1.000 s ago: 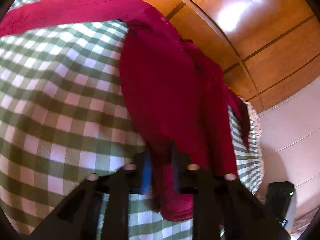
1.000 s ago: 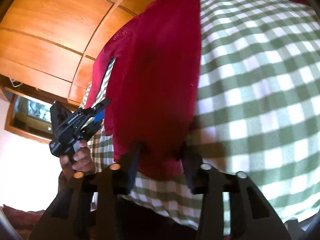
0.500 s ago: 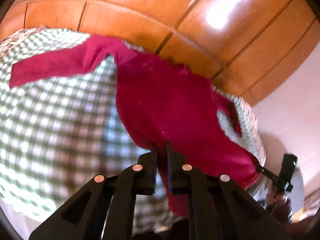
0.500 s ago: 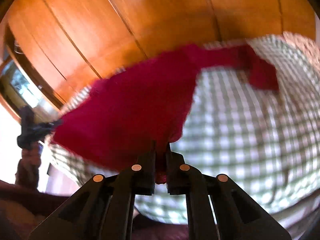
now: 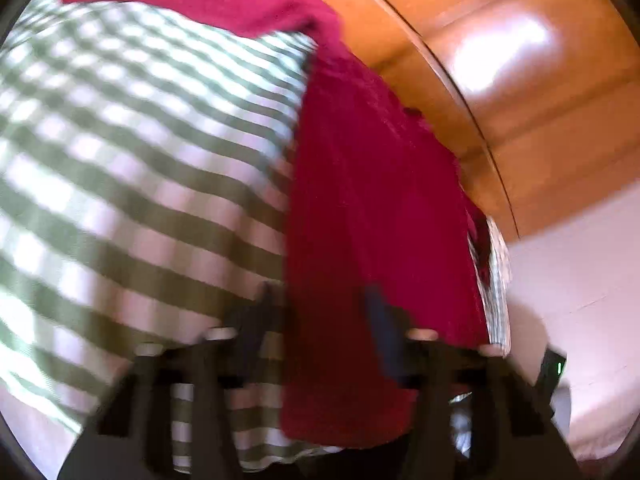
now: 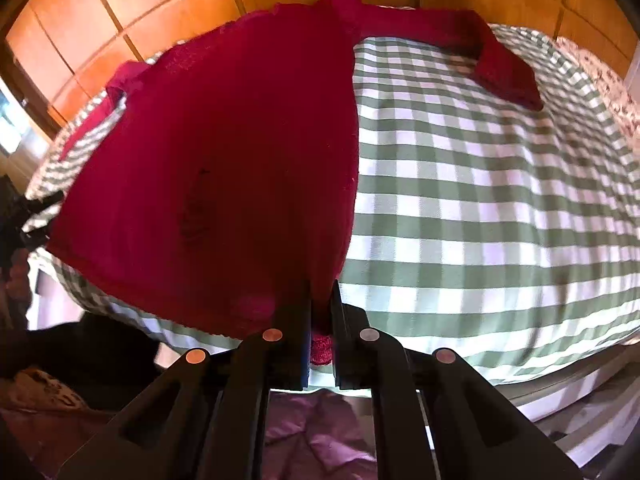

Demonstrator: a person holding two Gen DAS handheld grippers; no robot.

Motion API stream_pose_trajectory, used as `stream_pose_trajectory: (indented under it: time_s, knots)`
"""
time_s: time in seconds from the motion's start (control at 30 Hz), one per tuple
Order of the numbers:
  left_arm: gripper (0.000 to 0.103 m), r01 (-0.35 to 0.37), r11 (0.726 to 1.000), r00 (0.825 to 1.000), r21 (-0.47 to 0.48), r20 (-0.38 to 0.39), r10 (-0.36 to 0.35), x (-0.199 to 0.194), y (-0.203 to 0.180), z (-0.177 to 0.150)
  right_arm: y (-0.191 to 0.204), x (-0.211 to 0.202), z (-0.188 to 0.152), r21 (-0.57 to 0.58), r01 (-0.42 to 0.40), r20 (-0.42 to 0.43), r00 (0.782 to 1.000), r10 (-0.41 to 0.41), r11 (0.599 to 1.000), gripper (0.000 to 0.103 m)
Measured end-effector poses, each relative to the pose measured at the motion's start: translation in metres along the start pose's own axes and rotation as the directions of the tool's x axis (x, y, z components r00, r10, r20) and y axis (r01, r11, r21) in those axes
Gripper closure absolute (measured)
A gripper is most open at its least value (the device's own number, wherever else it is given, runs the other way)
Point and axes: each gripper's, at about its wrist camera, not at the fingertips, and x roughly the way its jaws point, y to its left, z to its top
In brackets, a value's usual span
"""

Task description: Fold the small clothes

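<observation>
Motion blur is smearing the whole left wrist view, so the left hand-held gripper (image 5: 320,320), its jaws opening, is showing no clear fingertips, and whether the red sweater (image 5: 372,220) is lying between them cannot be told. In the right wrist view, the sweater's hem is disappearing between the right hand-held gripper's (image 6: 321,320) closed fingers, and the checked bed cover (image 6: 500,200) is running off the picture's right edge.

one red knit sweater (image 6: 224,168), one green and white checked bedsheet (image 6: 480,200) under it, two black claws: the right claw (image 6: 321,312) and the left claw (image 5: 320,312). wood panel wall (image 6: 120,20) behind, one.
</observation>
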Motion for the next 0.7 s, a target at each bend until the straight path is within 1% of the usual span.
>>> stream_pose_trajectory:
  time_s: [0.03, 0.1, 0.17, 0.23, 0.27, 0.3, 0.33, 0.37, 0.4, 0.43, 0.47, 0.53, 0.57, 0.6, 0.63, 0.67, 0.7]
  knots:
    - [0.092, -0.008, 1.000, 1.000, 0.027, -0.005, 0.008, 0.000, -0.005, -0.002, 0.001, 0.001, 0.000, -0.007, 0.011, -0.004, 1.000, -0.011, 1.000, 0.096]
    - [0.094, 0.003, 0.996, 1.000, 0.089, 0.026, -0.005, -0.015, -0.020, -0.005, 0.004, -0.001, 0.001, -0.010, 0.021, 0.001, 1.000, -0.021, 1.000, 0.096]
    - [0.095, -0.025, 0.990, 0.998, 0.136, 0.057, 0.018, -0.035, -0.031, -0.003, 0.006, -0.010, 0.003, -0.023, 0.024, 0.017, 1.000, -0.023, 0.999, 0.096]
    - [0.094, -0.054, 0.983, 0.997, 0.177, 0.062, 0.043, -0.044, -0.041, -0.001, 0.005, -0.016, 0.002, -0.032, 0.024, 0.016, 1.000, -0.023, 0.999, 0.096]
    - [0.090, -0.121, 0.968, 0.992, 0.219, 0.055, 0.111, -0.043, -0.046, -0.004, 0.004, -0.014, 0.001, -0.035, 0.025, 0.004, 1.000, -0.025, 0.999, 0.096]
    - [0.087, -0.212, 0.946, 0.977, 0.244, 0.052, 0.206, -0.037, -0.047, -0.006, 0.005, -0.011, 0.000, -0.038, 0.025, -0.010, 1.000, -0.026, 0.999, 0.096]
    - [0.085, -0.262, 0.934, 0.965, 0.243, 0.048, 0.258, -0.032, -0.043, -0.007, 0.006, -0.004, -0.001, -0.052, 0.018, -0.040, 0.999, -0.020, 0.998, 0.096]
    - [0.081, -0.295, 0.932, 0.955, 0.208, 0.045, 0.292, -0.031, -0.031, -0.006, 0.008, -0.001, -0.001, -0.066, 0.020, -0.055, 0.998, -0.024, 0.998, 0.096]
    - [0.079, -0.313, 0.935, 0.950, 0.165, 0.052, 0.308, -0.034, -0.020, -0.002, 0.009, 0.001, 0.000, -0.072, 0.033, -0.060, 0.998, -0.037, 0.997, 0.094]
    - [0.074, -0.349, 0.932, 0.936, 0.097, 0.084, 0.342, -0.041, -0.006, 0.005, 0.007, -0.001, 0.003, -0.063, 0.022, -0.064, 0.998, -0.026, 0.998, 0.085]
    - [0.067, -0.378, 0.924, 0.922, 0.059, 0.111, 0.370, -0.048, 0.004, 0.011, 0.005, -0.004, 0.005, -0.060, 0.028, -0.056, 0.998, -0.031, 0.998, 0.080]
    - [0.055, -0.443, 0.896, 0.884, -0.036, 0.151, 0.443, -0.060, 0.025, 0.027, -0.002, -0.018, 0.017, -0.046, 0.089, -0.001, 0.996, -0.089, 0.995, 0.051]
    - [0.052, -0.469, 0.877, 0.862, -0.105, 0.162, 0.480, -0.067, 0.040, 0.039, -0.004, -0.024, 0.023, -0.029, 0.097, 0.026, 0.995, -0.096, 0.995, 0.048]
    - [0.052, -0.478, 0.863, 0.847, -0.165, 0.172, 0.502, -0.074, 0.054, 0.048, -0.005, -0.030, 0.029, -0.014, 0.096, 0.058, 0.994, -0.095, 0.995, 0.047]
    - [0.050, -0.473, 0.854, 0.839, -0.218, 0.186, 0.512, -0.082, 0.068, 0.057, -0.003, -0.035, 0.040, -0.007, 0.088, 0.099, 0.991, -0.087, 0.996, 0.047]
    - [0.049, -0.458, 0.841, 0.827, -0.290, 0.208, 0.522, -0.093, 0.084, 0.069, 0.001, -0.037, 0.046, -0.008, 0.081, 0.121, 0.989, -0.080, 0.997, 0.047]
    - [0.049, -0.442, 0.831, 0.819, -0.338, 0.226, 0.528, -0.100, 0.095, 0.077, 0.008, -0.036, 0.055, -0.008, 0.062, 0.149, 0.987, -0.060, 0.998, 0.043]
